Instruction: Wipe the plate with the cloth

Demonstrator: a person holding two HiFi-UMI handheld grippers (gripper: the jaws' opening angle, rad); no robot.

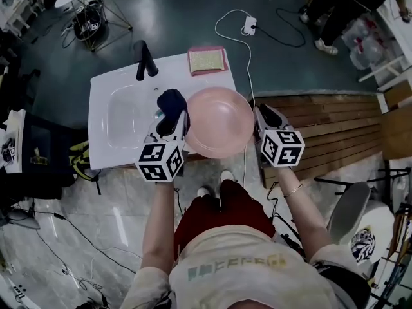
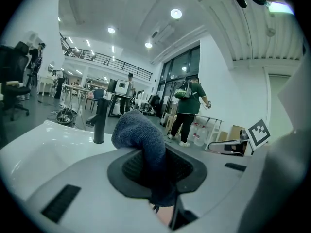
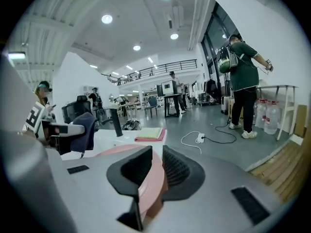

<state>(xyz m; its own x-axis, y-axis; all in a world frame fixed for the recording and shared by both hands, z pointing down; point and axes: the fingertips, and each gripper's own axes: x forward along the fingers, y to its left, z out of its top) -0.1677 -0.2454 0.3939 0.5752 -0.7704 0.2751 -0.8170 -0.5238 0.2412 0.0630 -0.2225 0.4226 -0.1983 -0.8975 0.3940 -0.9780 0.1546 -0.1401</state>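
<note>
A pink plate point(image 1: 219, 121) hangs level over the right edge of the white sink unit point(image 1: 116, 82). My right gripper point(image 1: 260, 122) is shut on its right rim; in the right gripper view the pink rim point(image 3: 151, 184) sits clamped between the jaws. My left gripper point(image 1: 168, 124) is shut on a dark blue cloth point(image 1: 171, 105), which bulges out above the jaws point(image 2: 141, 140). The cloth touches or nearly touches the plate's left rim. In the right gripper view the cloth point(image 3: 87, 130) and left gripper appear at the left.
A black tap point(image 1: 144, 59) stands at the sink's back edge. A pink-edged sponge pad point(image 1: 206, 60) lies at the back right corner. A white cable and plug point(image 1: 248, 24) trail on the floor. Wooden decking point(image 1: 335, 127) lies to the right. People stand farther off.
</note>
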